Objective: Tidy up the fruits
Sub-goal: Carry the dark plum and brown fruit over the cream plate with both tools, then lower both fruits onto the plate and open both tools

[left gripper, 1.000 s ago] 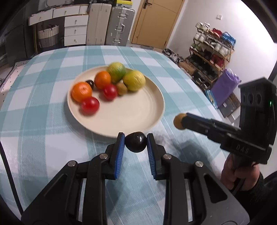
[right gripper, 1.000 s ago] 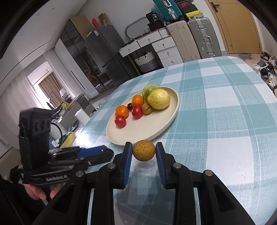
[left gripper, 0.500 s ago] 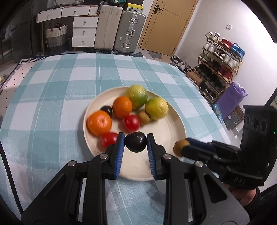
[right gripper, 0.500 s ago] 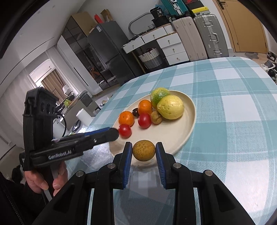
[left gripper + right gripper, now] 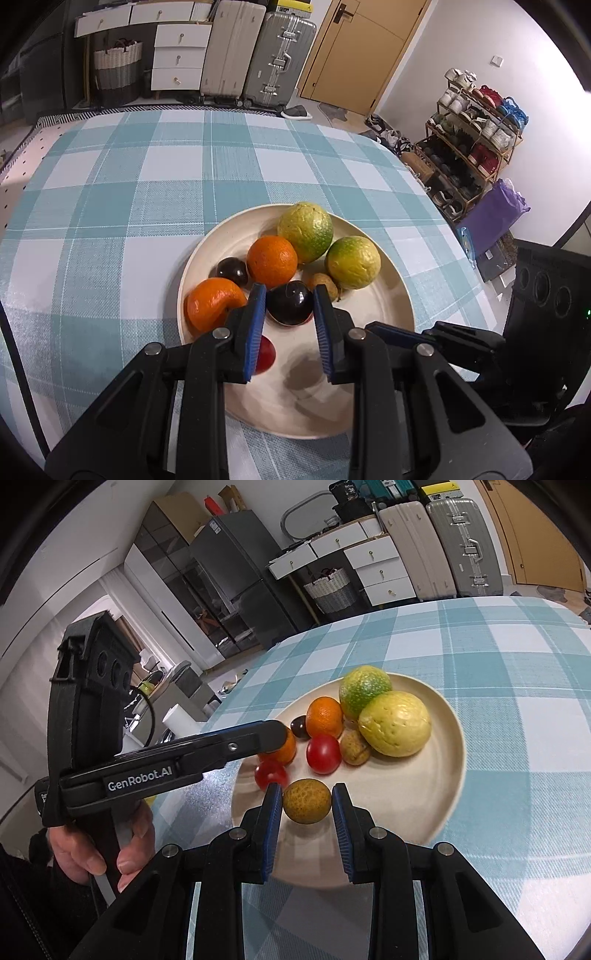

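Left wrist view gives us a glossy dark plum (image 5: 290, 302) clamped between the blue pads of our left gripper (image 5: 290, 308), angled down over the cream plate (image 5: 384, 295) of oranges, tomatoes and green-yellow citrus. Our right gripper (image 5: 306, 805), also tilted down above the plate's near rim, pinches a small rough tan-yellow fruit (image 5: 306, 801), jaws narrowly apart, closed on it.

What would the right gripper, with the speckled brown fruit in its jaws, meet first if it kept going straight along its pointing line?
Probably the red tomato on the plate, which lies just beyond the speckled brown fruit held by the right gripper. Depth is unclear; bare plate may come first.
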A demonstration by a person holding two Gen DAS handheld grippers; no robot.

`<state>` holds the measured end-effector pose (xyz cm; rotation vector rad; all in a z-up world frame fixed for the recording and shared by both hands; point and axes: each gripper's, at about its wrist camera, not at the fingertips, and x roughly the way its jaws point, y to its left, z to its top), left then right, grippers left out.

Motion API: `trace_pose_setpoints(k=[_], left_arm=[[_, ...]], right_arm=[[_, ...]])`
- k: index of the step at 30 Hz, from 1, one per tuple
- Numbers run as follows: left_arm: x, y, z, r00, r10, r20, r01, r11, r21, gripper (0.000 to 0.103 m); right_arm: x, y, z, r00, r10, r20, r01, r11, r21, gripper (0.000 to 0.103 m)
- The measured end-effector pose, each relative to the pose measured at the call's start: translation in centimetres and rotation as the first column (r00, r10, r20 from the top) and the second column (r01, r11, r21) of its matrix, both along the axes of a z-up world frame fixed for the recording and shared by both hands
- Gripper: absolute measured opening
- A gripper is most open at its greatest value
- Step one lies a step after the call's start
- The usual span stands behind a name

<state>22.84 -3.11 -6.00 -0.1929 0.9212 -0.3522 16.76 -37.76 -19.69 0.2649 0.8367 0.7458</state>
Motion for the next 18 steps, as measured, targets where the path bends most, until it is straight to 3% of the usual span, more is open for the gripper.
trace_pose_setpoints(k=[18], left_arm=[[1.8,0.0,-1.2,0.999,0.008,-0.032,-0.008,1.000,0.014,0.023]], right_arm=[[1.3,1.9,-0.6,1.000,0.004,-0.024,-0.005,1.000,-0.012,0.029]])
